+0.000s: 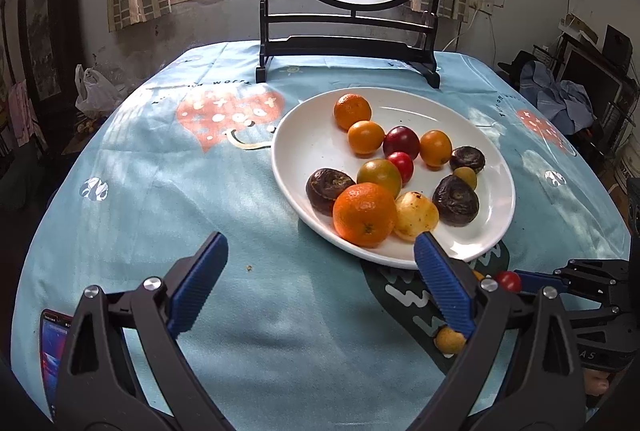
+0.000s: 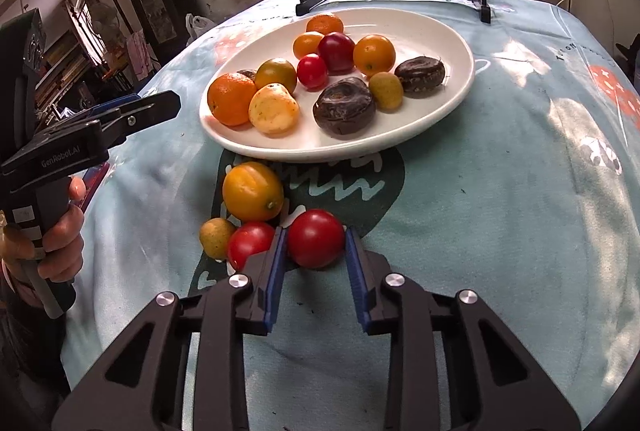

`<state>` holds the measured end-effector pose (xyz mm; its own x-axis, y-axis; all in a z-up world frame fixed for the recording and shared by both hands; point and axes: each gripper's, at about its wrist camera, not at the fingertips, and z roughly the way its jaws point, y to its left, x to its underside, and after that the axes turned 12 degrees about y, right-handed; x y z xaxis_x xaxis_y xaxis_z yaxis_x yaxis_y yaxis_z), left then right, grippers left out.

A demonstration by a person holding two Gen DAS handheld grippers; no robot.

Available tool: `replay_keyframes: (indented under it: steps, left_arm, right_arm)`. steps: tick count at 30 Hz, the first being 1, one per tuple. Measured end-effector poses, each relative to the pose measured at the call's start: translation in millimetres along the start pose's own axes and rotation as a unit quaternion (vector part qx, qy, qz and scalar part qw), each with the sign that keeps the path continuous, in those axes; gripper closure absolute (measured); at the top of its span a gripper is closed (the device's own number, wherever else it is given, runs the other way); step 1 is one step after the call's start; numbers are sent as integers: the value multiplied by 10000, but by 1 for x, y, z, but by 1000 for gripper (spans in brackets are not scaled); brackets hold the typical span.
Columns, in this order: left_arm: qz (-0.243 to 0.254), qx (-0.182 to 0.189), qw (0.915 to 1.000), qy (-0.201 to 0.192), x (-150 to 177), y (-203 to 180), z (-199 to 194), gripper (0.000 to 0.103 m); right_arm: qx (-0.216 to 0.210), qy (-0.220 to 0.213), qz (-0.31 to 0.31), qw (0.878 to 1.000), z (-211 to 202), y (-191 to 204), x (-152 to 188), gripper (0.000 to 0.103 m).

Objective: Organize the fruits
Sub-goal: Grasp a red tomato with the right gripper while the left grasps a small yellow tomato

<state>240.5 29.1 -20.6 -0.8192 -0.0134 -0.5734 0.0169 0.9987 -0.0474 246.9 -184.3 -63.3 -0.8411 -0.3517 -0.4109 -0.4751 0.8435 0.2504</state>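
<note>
A white oval plate [image 1: 320, 139] [image 2: 440, 43] holds several fruits: oranges, red tomatoes, dark brown fruits and yellow ones. On the blue cloth in front of it lie an orange-yellow fruit [image 2: 252, 191], a small yellow-green fruit [image 2: 216, 237] and a red tomato [image 2: 250, 241]. My right gripper [image 2: 315, 233] is shut on a second red tomato [image 2: 316, 238], whose sides both blue pads touch. The left wrist view shows that tomato [image 1: 509, 281] at the right. My left gripper [image 1: 320, 243] stands open over bare cloth just short of the plate's near rim, holding nothing.
A black stand with a round painted panel [image 1: 348, 43] stands at the back of the round table. A phone [image 1: 54, 343] lies near the front left edge. A hand [image 2: 60, 231] holds the left gripper's handle at the left.
</note>
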Motion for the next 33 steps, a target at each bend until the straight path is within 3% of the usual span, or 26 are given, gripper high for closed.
replay_keyframes:
  steps: [4,7,11,13,21,26,33]
  left_arm:
    - [615,375,9973,165,5,-10,0,7]
    - [1254,815,9883,284,16,-24,0,9]
    - [1910,1209,9727,532,29,-44,4,30]
    - [2111,1309,9662,697,34,-51,9,48]
    - [2331,1398,9577,946,41,-61,22,55]
    - [2492,1383,9524,1087,47,-69,29,66]
    - [2491,1405,9521,1080,47,-71,32,72]
  right_arm:
    - [-19,-132,248,9996,-6,-9,-2,74]
    - [-72,-158,498,9986,-8,-20,-2,74]
    - [-63,-170,562,9983,-9,-22,-3,74]
    - [-64,-179,545,9983,-10,-21,-3,74]
    - [-44,-199,530,9984,-11,-20,-2,74]
    - [-29,-231,511,9984,-13,-20,-3,74]
    - [-11,-266,502,9984,-16,-19,-3,74]
